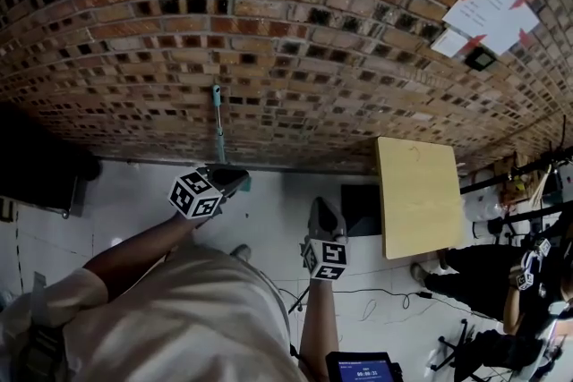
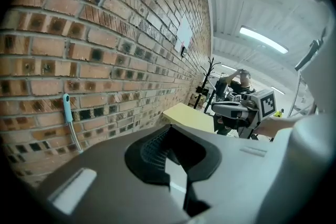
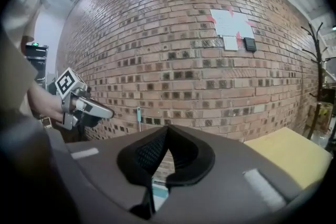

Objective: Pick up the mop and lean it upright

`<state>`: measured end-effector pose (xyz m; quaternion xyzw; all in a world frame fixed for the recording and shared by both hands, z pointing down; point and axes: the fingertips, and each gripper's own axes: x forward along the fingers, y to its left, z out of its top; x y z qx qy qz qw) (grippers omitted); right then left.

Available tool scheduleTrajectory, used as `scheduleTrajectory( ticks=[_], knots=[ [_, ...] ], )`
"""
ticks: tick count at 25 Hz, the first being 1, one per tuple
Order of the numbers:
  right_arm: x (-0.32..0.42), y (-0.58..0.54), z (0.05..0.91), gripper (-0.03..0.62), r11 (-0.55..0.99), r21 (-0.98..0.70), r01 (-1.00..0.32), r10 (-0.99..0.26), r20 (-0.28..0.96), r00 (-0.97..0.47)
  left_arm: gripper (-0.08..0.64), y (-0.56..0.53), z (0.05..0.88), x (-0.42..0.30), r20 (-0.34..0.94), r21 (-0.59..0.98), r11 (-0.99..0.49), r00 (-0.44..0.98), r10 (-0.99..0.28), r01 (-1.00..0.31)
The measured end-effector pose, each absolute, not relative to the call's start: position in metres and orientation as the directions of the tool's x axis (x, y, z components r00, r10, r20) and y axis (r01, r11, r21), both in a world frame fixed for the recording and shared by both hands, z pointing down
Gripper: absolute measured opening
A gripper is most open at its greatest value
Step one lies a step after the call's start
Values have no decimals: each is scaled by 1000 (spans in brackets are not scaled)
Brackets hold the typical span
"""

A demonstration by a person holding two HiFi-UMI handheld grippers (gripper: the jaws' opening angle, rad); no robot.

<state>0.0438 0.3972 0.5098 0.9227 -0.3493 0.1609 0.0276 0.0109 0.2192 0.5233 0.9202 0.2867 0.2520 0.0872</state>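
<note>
One mop (image 1: 218, 116), leaning upright against the brick wall (image 1: 269, 13): thin pole, teal grip at the top, touching the bricks. Lower end of the pole hidden in the head view behind the left gripper (image 1: 235, 177). Small teal patch just beside that gripper; impossible to tell whether part of the mop.

Left gripper close in front of the foot of the mop, but apart from the pole. Jaws pressed together, nothing between them. From its own view, mop (image 2: 68, 118) well to the left of the closed jaws, not in line with them.

Right gripper (image 1: 322, 208) farther to the right, well apart from the mop. Jaws closed too, and empty. From its own view, mop (image 3: 138, 115) standing against the wall just left of the jaw tips.

Pale floor (image 1: 277, 219) bare between the two grippers and up to the wall. On the right, the near edge of one yellow board (image 1: 419, 192), close to the right gripper. On the left, one dark bulk (image 1: 40, 165) at the foot of the wall. One thin cable (image 1: 358, 292) on the floor.

Count: one mop, two grippers, one yellow board, one large white sheet (image 1: 491, 6) taped on the wall, one coat stand (image 3: 315, 39), one person (image 1: 528, 282) at the right edge.
</note>
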Motion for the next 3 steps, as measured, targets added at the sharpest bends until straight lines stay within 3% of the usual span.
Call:
scheduleTrajectory(
  ticks=[3],
  knots=[
    [36,406,514,0,-752,-106,-651,-645,323,692,20,227,522,6,408,309,-821,713,571,480]
  ],
)
